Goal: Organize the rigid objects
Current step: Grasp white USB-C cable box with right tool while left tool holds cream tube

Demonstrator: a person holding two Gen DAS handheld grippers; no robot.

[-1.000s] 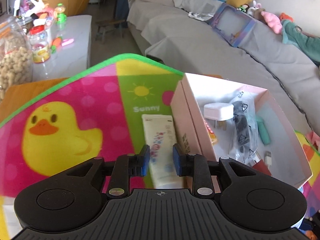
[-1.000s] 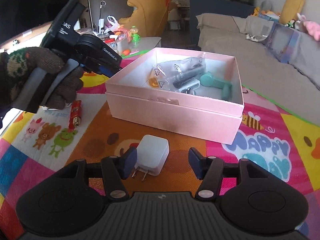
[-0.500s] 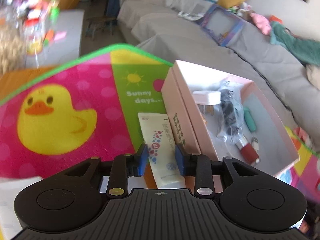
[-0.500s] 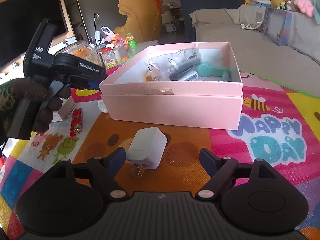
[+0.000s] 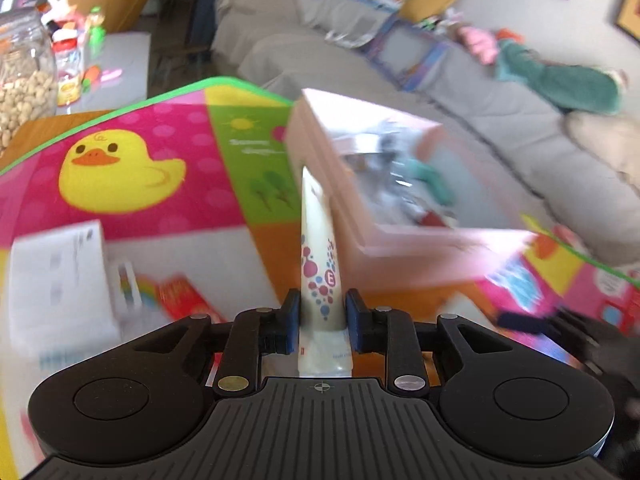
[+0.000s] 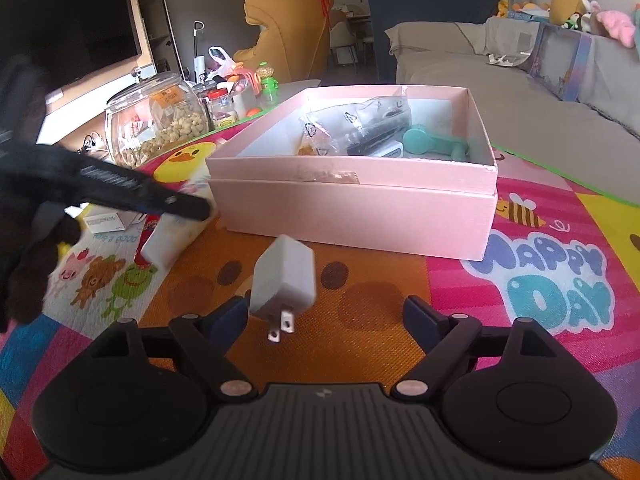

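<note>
A white cream tube (image 5: 318, 248) with pink and blue dots stands edge-on between my left gripper's (image 5: 320, 312) pads, which are closing on it and press its sides. It points toward the open pink box (image 5: 400, 240), which holds a clear bag of black parts and a teal item. In the right wrist view the left gripper (image 6: 192, 208) holds the tube (image 6: 172, 236) left of the box (image 6: 360, 208). My right gripper (image 6: 324, 312) is opening. A white charger plug (image 6: 286, 276) lies on the mat between its fingers, nearer the left one and untouched.
A colourful play mat (image 6: 540, 292) covers the surface. A glass jar of nuts (image 6: 156, 124) and small bottles stand behind it. A small white carton (image 6: 106, 220) and a red lighter (image 5: 188, 300) lie at the left. A grey sofa (image 6: 500, 76) runs along the right.
The left gripper closed on the tube, picked it up off the mat and pulled back from the box. The right gripper's jaws spread wider around the charger.
</note>
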